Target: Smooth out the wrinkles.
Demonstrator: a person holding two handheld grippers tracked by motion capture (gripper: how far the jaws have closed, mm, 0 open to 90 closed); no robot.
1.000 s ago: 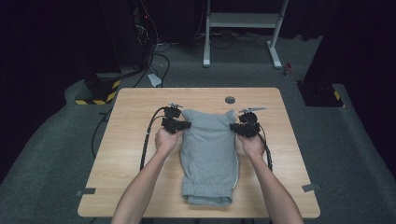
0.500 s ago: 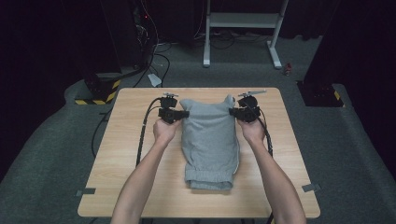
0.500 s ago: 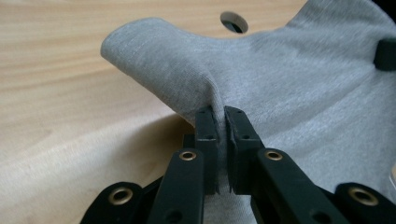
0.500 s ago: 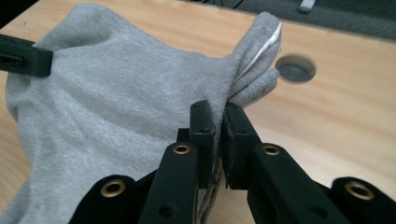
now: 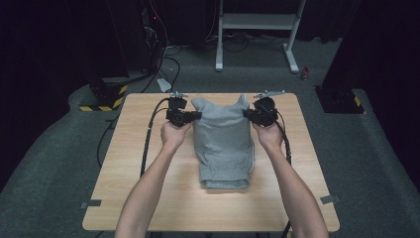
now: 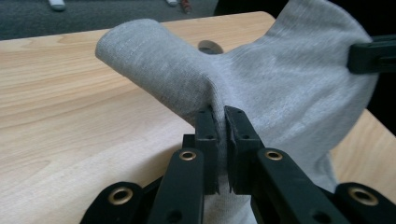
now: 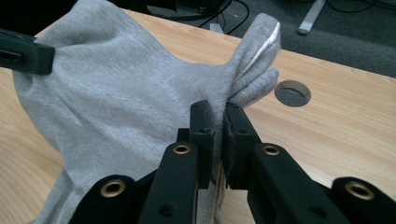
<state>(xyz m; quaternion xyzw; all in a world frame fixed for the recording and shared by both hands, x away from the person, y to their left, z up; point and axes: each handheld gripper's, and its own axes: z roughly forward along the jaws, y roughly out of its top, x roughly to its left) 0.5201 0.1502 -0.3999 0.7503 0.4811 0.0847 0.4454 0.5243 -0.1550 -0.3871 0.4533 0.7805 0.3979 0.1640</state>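
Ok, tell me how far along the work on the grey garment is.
Done: the grey garment already lies folded into a narrow strip on the table, cuffed end toward the person. In hand: the left tool and right tool each pinch a side of its far end, lifted off the wood. Left, probably: bringing that end over and releasing.

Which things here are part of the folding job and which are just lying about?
In the job:
grey garment
left gripper, clamped on its edge
right gripper, clamped on the other edge
table

Lying about:
white stand
floor cables
yellow-black striped block
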